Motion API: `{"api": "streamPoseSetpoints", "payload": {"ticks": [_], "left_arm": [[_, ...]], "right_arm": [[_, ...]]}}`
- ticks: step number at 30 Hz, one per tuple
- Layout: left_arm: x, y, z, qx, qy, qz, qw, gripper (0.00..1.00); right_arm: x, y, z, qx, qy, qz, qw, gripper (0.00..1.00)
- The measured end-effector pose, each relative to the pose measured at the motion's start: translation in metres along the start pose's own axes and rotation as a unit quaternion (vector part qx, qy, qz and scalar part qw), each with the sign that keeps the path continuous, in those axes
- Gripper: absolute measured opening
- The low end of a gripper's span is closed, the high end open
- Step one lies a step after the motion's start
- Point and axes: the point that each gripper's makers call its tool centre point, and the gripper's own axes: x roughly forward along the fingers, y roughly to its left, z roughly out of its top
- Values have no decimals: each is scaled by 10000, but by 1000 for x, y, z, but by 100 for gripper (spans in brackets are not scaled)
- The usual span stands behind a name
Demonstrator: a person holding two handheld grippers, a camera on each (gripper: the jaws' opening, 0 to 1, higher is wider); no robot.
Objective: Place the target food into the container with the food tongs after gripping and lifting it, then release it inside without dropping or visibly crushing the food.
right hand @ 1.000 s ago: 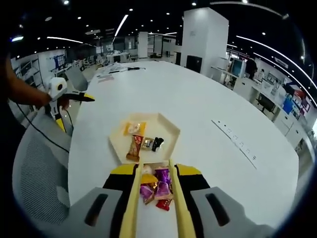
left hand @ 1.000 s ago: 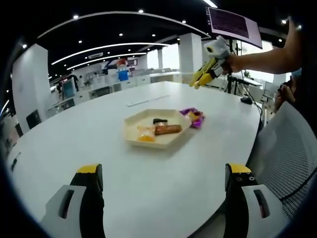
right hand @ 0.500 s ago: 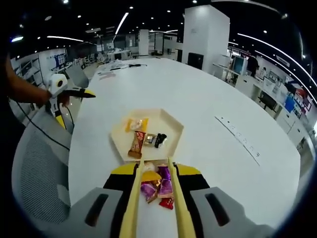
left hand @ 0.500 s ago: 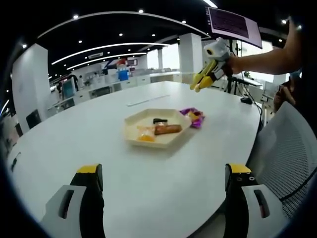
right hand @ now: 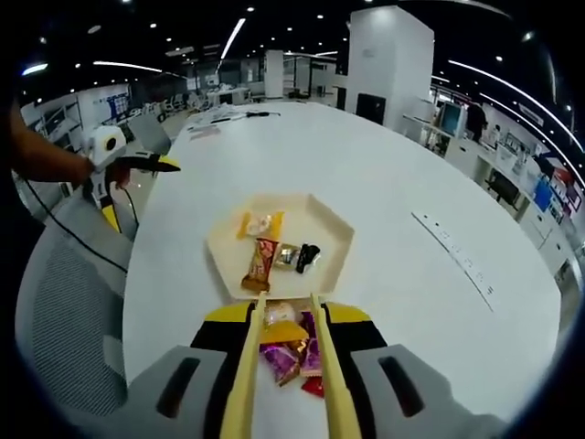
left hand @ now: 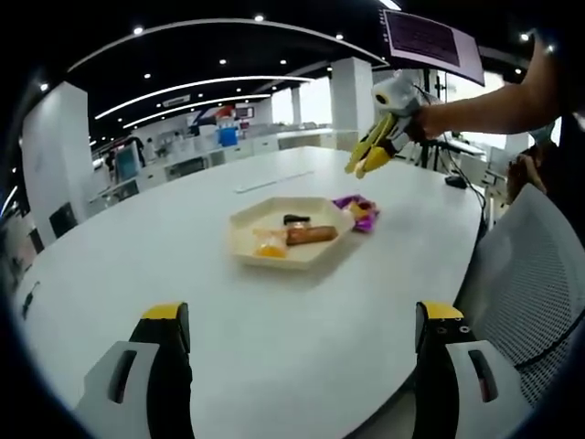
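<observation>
Right gripper point(right hand: 288, 315): holds yellow tongs point(right hand: 283, 366), arms parted, nothing gripped — tips over the snack pile point(right hand: 291, 352).
Left gripper point(left hand: 302, 334): jaws wide apart, empty, above the white table point(left hand: 274, 320).
Tray point(right hand: 334, 242): one, hexagonal — four wrapped snacks inside.
Pile: several wrappers, just beside the tray.

White oval table point(left hand: 302, 311); grey mesh chair point(left hand: 535, 274) beside it; wall monitor point(left hand: 433, 40); white pillar point(right hand: 391, 57).

Smooth white surface, glossy wrappers

You see a smooth, faintly shiny surface point(right hand: 384, 192), a matt cream tray point(right hand: 334, 247), glossy foil-like sweets point(right hand: 291, 358), yellow plastic-looking tongs point(right hand: 247, 384), and a mesh-cloth chair point(left hand: 539, 274).
</observation>
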Motion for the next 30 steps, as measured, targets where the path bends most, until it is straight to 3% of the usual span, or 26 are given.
{"api": "streamPoseSetpoints", "payload": {"ticks": [10, 16, 30], "left_arm": [[0, -1, 0, 10, 10, -1, 10000, 100], [0, -2, 0, 13, 13, -39, 10000, 100], [0, -2, 0, -47, -13, -41, 10000, 100]], "right_arm": [[17, 6, -10, -266, 177, 58, 9995, 28], [29, 10, -20, -423, 441, 157, 9980, 28], [50, 8, -30, -462, 648, 259, 9965, 29]]}}
